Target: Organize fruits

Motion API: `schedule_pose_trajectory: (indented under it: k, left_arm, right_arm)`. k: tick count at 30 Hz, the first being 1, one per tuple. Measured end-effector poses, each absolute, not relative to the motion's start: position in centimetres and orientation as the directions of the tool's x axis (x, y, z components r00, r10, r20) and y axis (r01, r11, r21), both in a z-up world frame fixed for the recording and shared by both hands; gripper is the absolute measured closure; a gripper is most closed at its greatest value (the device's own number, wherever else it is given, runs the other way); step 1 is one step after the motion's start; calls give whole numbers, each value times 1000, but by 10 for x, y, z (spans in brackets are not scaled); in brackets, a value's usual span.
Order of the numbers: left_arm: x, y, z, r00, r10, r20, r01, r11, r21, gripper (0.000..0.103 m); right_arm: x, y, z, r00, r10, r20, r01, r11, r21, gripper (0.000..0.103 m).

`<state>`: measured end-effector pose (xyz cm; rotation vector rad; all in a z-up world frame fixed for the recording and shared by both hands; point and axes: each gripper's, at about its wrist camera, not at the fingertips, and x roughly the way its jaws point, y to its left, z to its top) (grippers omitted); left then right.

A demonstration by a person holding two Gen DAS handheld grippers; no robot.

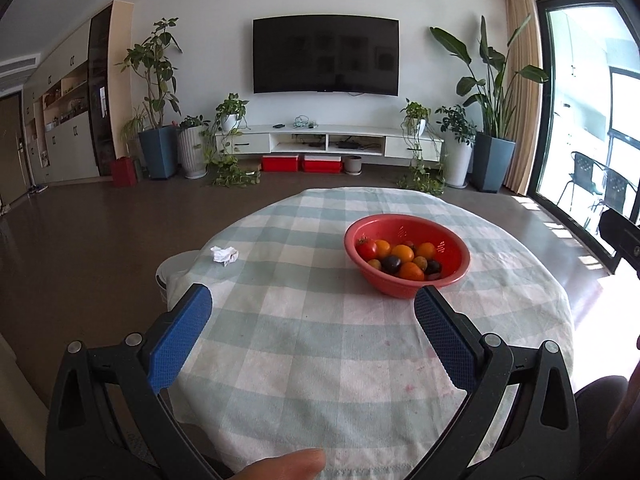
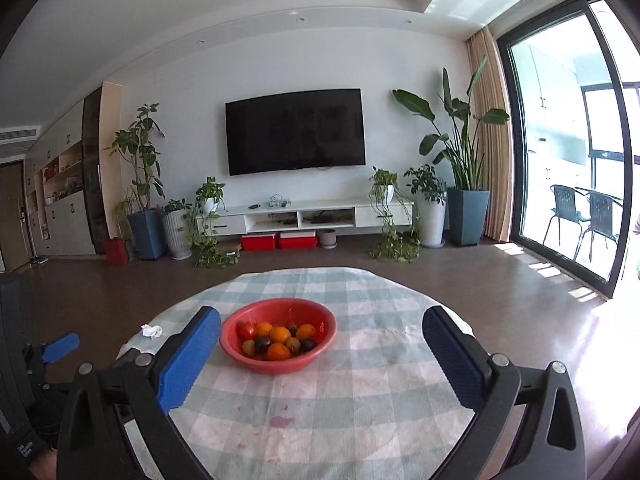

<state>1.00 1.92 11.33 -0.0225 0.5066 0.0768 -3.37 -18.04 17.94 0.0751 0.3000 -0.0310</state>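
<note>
I have a round table (image 1: 320, 380) under a checked cloth (image 2: 360, 420) filling the lower half of both wrist views, with faint pink stains on the cloth nearest me. Behind it the room runs back to a wall with a black TV (image 1: 326, 55), a low white cabinet (image 1: 328, 142) below it, potted plants (image 1: 490, 92) at both ends and two red boxes (image 1: 302, 163) on the floor under the cabinet. Glass doors (image 2: 560, 152) stand at the right.

On the table sits a red bowl (image 1: 452, 246), a perforated one, upright, set toward the far right from my left camera and left of centre from my right camera. All the fruits (image 1: 402, 261) I can see lie inside it: orange ones, a red one at the left edge, and a few dark purple ones, heaped together and touching.

My left gripper (image 1: 314, 304) is spread wide and grasps nothing, its blue pads over bare cloth short of the bowl. My right gripper (image 2: 322, 328) is likewise fully spread and empty; its left pad overlaps the bowl's left rim in view, but I cannot tell whether it touches.

A crumpled white tissue (image 1: 224, 255) lies near the table's left edge, well apart from the bowl. A fingertip (image 1: 288, 464) shows at the bottom of my left view.
</note>
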Motion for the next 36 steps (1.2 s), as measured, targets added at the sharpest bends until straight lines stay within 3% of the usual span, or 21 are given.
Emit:
schedule_pose_trajectory:
  k: [19, 36]
  left_arm:
    - [47, -21, 68, 782, 62, -620, -33, 998, 59, 0]
    - [59, -23, 53, 763, 56, -644, -24, 998, 58, 0]
  right_arm:
    - [-18, -196, 104, 921, -6, -389, 36, 997, 68, 0]
    - [-11, -206, 93, 898, -17, -440, 62, 994, 89, 0]
